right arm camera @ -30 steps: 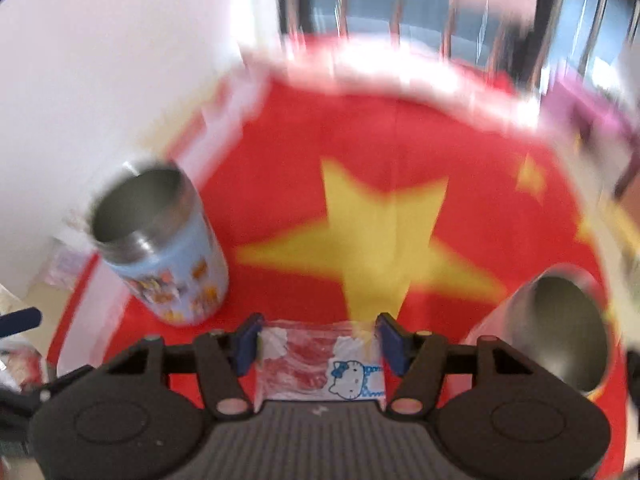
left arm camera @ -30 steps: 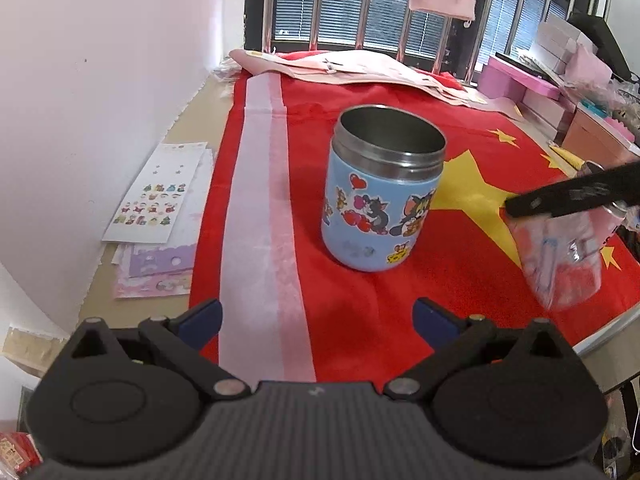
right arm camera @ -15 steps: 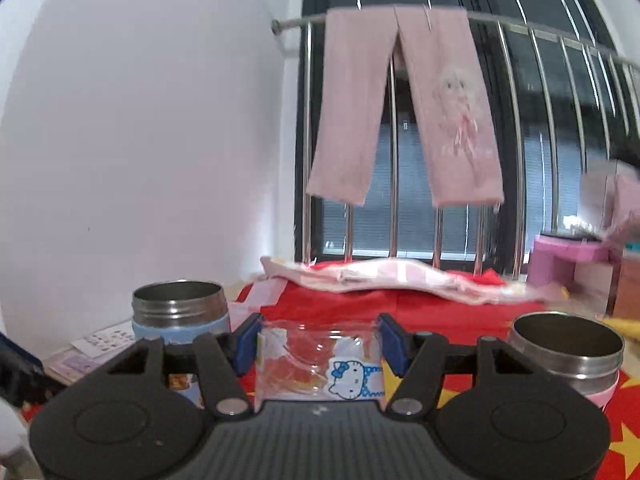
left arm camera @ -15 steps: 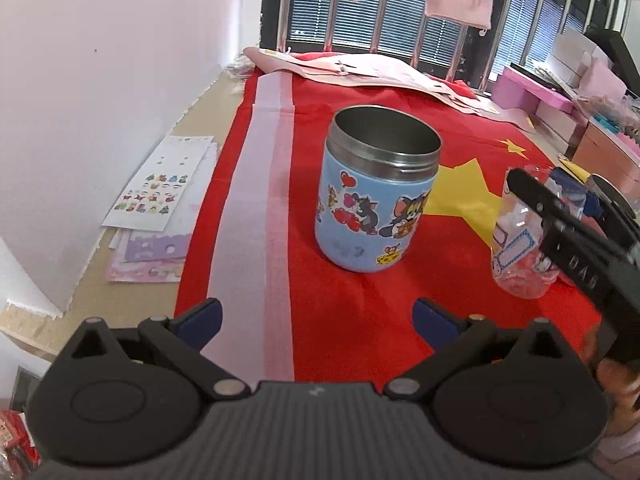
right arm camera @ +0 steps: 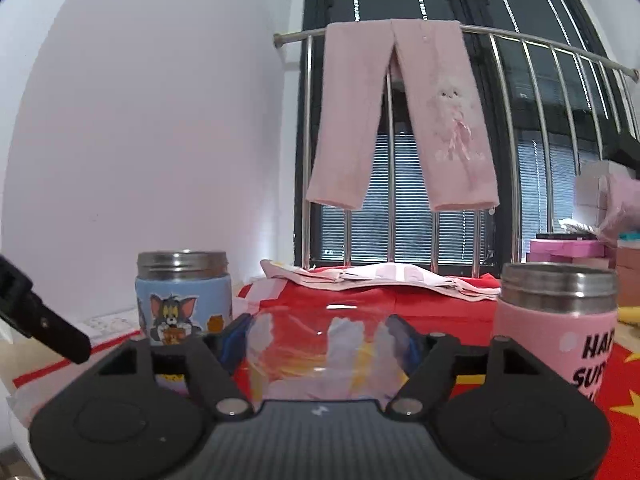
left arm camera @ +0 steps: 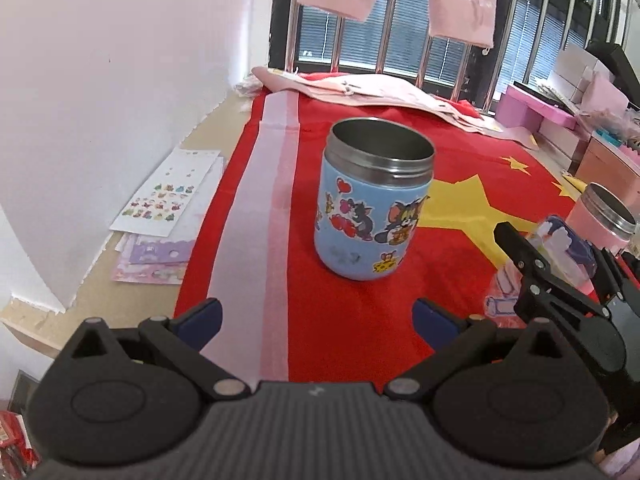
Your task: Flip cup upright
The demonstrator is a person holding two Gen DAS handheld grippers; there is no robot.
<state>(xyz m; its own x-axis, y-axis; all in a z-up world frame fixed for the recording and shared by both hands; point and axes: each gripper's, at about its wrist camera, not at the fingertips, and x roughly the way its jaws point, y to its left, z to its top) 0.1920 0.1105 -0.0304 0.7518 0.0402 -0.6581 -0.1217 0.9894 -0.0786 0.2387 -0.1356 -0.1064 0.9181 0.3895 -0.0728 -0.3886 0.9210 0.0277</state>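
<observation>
My right gripper (right arm camera: 320, 340) is shut on a clear plastic cup (right arm camera: 324, 352) with cartoon prints, held upright low over the red flag cloth (right arm camera: 400, 304). In the left wrist view the same cup (left arm camera: 552, 264) and right gripper (left arm camera: 552, 276) sit at the right edge on the cloth (left arm camera: 360, 320). My left gripper (left arm camera: 316, 318) is open and empty, behind a blue cartoon steel cup (left arm camera: 372, 204) that stands upright.
A pink steel cup (right arm camera: 556, 320) stands upright at the right, also in the left wrist view (left arm camera: 604, 220). The blue cup (right arm camera: 184, 296) stands left. Sticker sheets (left arm camera: 168, 196) lie by the wall. Folded pink cloth (left arm camera: 372, 88) lies at the back by the railing.
My right gripper has turned the clear cup from tilted to upright and lowered it to the cloth. The left gripper has barely moved.
</observation>
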